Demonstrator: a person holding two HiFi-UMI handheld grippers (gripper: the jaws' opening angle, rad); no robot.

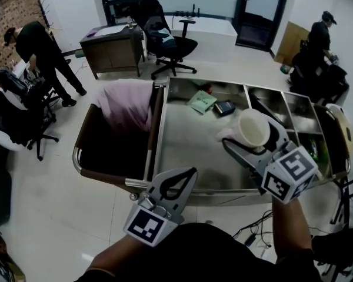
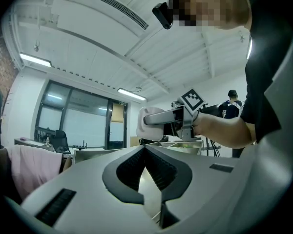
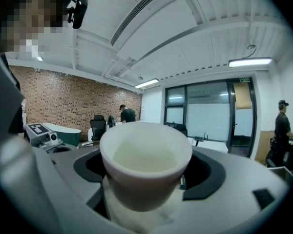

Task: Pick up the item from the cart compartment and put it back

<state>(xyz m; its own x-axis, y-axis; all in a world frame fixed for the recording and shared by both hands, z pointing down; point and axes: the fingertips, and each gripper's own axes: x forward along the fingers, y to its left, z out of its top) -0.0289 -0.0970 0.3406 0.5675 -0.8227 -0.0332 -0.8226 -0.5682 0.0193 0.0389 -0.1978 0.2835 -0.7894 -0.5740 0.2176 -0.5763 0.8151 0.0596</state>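
Observation:
A white cup is held above the cart's large steel compartment, mouth tilted up toward me. My right gripper is shut on it, one jaw on either side. In the right gripper view the cup fills the centre, with a pale cloth-like piece under it between the jaws. My left gripper hovers over the cart's front rim, shut and holding nothing. In the left gripper view its fingertips meet, and the cup shows beyond them.
A green packet and a dark item lie at the back of the large compartment. Narrow compartments run along the right. A pink cloth drapes over the brown bag at the cart's left. People, chairs and a desk stand behind.

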